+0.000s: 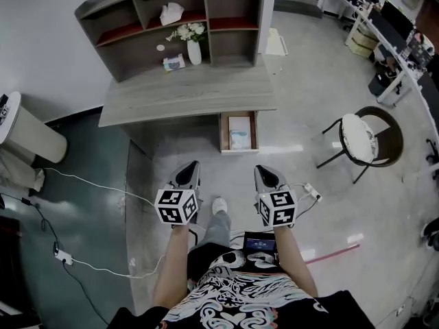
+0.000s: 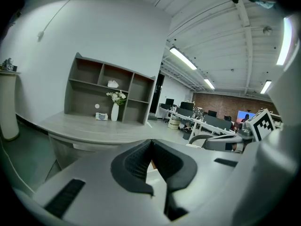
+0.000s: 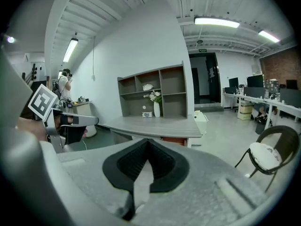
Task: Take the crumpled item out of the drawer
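A: Head view: drawer (image 1: 251, 130) open, at 12 o'clock from both grippers, pale crumpled item (image 1: 239, 140) inside. Left gripper (image 1: 187, 177) and right gripper (image 1: 267, 178) well apart from it.
B: Left gripper view: jaws pressed together, empty. Right gripper view: same.

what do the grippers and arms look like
The left gripper and right gripper have grey bodies tapering to dark ribbed pads. Each carries a white cube with black square markers. The arms are bare, below a black-and-white patterned top.
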### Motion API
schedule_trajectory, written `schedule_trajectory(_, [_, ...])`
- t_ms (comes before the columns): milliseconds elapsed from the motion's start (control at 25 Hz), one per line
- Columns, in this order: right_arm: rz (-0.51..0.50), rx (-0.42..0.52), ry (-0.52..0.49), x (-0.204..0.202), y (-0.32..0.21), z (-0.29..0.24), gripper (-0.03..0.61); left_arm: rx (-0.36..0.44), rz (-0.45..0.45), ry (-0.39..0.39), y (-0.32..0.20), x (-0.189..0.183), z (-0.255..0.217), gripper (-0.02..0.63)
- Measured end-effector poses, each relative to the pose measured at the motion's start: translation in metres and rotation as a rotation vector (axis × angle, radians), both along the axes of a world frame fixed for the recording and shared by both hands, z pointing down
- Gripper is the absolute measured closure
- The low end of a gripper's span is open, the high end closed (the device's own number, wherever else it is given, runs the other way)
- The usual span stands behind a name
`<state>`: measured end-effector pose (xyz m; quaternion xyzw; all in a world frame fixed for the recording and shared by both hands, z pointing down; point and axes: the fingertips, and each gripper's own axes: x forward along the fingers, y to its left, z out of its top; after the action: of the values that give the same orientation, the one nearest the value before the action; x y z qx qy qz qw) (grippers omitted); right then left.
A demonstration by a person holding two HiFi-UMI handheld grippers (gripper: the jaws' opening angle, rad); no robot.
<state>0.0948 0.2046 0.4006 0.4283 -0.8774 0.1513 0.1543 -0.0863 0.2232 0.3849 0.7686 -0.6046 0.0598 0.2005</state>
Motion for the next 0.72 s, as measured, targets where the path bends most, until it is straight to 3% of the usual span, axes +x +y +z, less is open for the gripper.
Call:
schedule_trajectory(440, [0.096,-0.098,-0.013,-0.024,-0.157,0.030,0.574,-0.085,0.048,0.029,-0.164,-0.036,0.038,0.614])
schedule_trajectory(720, [0.109,-0.154,0.041,-0.042,-0.212,0.060,0.574,-0.135,0.080,0.046,-0.229,-0.056,0.064,0.614])
